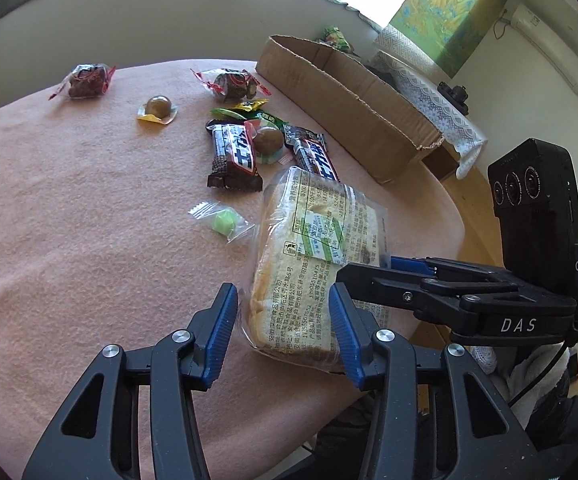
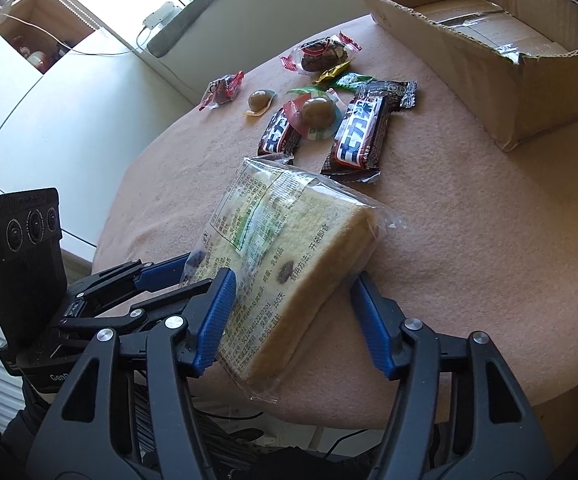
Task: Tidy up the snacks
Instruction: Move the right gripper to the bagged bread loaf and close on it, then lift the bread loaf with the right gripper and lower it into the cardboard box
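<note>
**Both hands on the bread packet**

Low in frame, my left gripper (image 1: 285,332) and right gripper (image 2: 295,320) each straddle the wrapped bread slice (image 2: 289,264), fingers half-closed, contact uncertain. Beyond lie chocolate bars (image 1: 233,156); the cardboard box (image 2: 501,52) waits upper right.

Black plastic left gripper (image 1: 285,328), blue ribbed fingers (image 1: 223,330), silver screws, white "DAS" lettering on right gripper (image 1: 409,268)

On the table lie one bagged bread slice (image 1: 317,256), two dark chocolate bars (image 1: 235,156), two brown cakes in clear wrappers (image 1: 87,80), two brown jelly cups (image 1: 158,107), one green candy (image 1: 225,221) and one cardboard box (image 1: 353,108).
</note>
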Demonstrator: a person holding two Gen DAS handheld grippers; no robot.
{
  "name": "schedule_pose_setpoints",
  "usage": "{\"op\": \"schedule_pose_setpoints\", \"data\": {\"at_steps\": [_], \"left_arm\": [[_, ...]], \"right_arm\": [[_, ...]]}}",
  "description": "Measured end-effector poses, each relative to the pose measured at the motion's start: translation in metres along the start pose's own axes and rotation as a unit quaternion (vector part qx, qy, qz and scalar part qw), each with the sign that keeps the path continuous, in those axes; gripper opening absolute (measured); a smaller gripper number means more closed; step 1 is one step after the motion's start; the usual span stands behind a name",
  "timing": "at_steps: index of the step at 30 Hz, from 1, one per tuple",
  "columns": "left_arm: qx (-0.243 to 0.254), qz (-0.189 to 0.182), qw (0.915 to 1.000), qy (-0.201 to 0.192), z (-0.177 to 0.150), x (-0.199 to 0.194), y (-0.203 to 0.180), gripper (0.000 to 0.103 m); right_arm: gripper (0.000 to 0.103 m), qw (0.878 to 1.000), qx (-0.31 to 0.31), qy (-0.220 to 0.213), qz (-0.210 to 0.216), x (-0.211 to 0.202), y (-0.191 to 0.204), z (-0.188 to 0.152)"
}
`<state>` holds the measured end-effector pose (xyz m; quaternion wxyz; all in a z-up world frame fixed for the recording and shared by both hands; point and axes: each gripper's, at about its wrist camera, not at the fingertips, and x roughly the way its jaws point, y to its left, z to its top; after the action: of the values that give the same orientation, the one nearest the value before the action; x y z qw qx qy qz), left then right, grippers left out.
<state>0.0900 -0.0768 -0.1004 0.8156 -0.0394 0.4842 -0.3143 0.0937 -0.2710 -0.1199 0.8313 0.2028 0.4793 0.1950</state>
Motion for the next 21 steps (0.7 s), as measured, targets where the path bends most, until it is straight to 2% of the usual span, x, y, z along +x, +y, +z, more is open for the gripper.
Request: {"op": "schedule_pose_setpoints", "data": {"at_steps": [3,8,11,12,14,15,17,18,21], "left_arm": [[0.001,0.0,1.0,-0.003,0.0,-0.003,-0.005,0.04],[0.006,0.0,1.0,0.002,0.0,-0.001,-0.005,0.04],[-0.003,-0.001,1.0,0.007,0.002,0.002,0.002,0.051],[-0.014,0.007,0.9998,0.01,0.003,0.004,0.006,0.064],[-0.021,-0.001,0.9997,0.013,0.002,0.006,0.01,0.067],[-0.022,-0.006,0.9997,0.013,0.002,0.006,0.011,0.066],[-0.02,-0.02,0.9995,0.015,0.001,0.005,0.01,0.056],[-0.02,-0.032,0.9992,0.016,0.001,0.004,0.009,0.044],[-0.003,-0.019,0.9998,0.008,0.002,0.0,-0.001,0.039]], "right_arm": [[0.053,1.0,0.004,0.001,0.005,-0.001,0.001,0.002],[0.052,1.0,-0.008,0.003,-0.002,0.0,0.005,0.007],[0.051,1.0,-0.005,0.012,0.004,0.002,0.001,0.008],[0.052,1.0,0.003,0.012,0.006,0.003,-0.001,0.008],[0.057,1.0,0.015,0.012,0.001,0.003,-0.005,0.006],[0.057,1.0,0.015,0.01,0.0,0.003,-0.005,0.005],[0.057,1.0,0.012,0.007,-0.004,0.003,-0.004,0.003],[0.057,1.0,0.011,0.007,-0.002,0.003,-0.003,0.002],[0.052,1.0,0.014,0.01,0.006,0.003,-0.002,0.004]]}}
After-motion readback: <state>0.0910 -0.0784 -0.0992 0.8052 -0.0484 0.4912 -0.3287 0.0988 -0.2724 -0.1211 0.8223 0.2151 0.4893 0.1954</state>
